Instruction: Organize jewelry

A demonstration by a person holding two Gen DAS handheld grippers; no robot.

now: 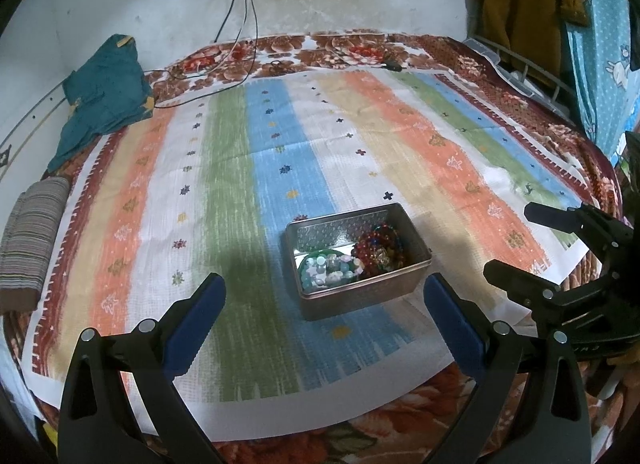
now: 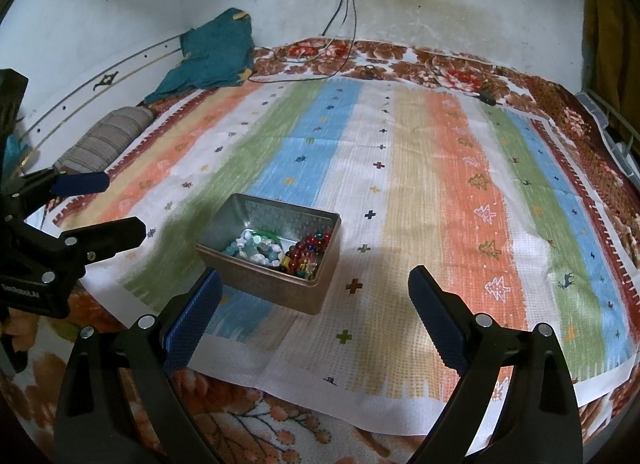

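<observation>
Both claws are hanging released – left claw (image 1: 324, 296), right claw (image 2: 314, 290) – beads sitting in the metal tin (image 1: 360, 288) at center frame.

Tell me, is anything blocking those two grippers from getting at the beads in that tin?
Nothing visible does. The tin sits open, without a lid, on the striped cloth, beads exposed. The left gripper and right gripper both hover open in front of it, with only bare cloth between.

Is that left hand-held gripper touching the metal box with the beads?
Apart. In the left wrist view the left hand-held gripper is open, and striped cloth shows between each blue pad and the metal box. Nothing is held.
</observation>
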